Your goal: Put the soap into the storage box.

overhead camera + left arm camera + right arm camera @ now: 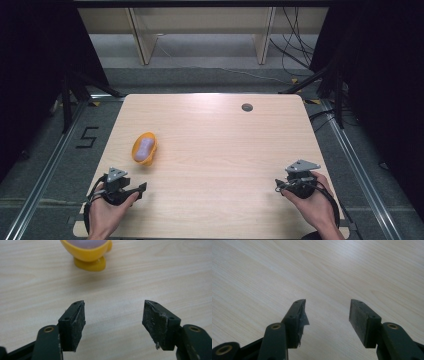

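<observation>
Table (215,150) bare but for yellow cup (144,149) at left, upright, something pale purple inside. Left gripper (113,315) near it, wide open, empty; right gripper (327,312) likewise, well apart. Approach step; next: left advances, straddles cup.

One yellow cup (144,149), near the desk's (215,150) left edge, with one pale purple object (144,146) inside it. Two grippers: left gripper (141,189) at the near left corner, right gripper (278,186) at the near right corner, each with two jaws spread apart. One dark round hole (247,107) near the far edge.
</observation>
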The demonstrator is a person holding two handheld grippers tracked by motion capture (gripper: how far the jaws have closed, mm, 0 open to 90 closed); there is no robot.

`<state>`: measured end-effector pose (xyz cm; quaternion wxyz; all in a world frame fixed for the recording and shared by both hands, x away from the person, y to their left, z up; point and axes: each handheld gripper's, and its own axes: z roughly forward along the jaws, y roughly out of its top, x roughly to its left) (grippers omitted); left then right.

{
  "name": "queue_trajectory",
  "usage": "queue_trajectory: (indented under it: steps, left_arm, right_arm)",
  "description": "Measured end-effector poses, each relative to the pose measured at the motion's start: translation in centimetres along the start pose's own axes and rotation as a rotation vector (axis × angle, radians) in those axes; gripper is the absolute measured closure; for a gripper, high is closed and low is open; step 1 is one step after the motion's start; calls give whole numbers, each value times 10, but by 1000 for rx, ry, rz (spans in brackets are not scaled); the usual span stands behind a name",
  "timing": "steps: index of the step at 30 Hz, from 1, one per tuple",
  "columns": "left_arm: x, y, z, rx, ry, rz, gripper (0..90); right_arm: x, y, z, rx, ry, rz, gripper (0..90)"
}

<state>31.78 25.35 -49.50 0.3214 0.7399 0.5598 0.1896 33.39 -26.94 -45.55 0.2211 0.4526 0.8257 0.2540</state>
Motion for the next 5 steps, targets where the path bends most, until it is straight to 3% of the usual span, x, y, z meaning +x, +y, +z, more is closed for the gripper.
queue_trajectory:
  steps: [5]
  left_arm:
    - [-1,0,1,-10,-9,-3,348]
  right_arm:
    - [1,1,0,6,2,16,474]
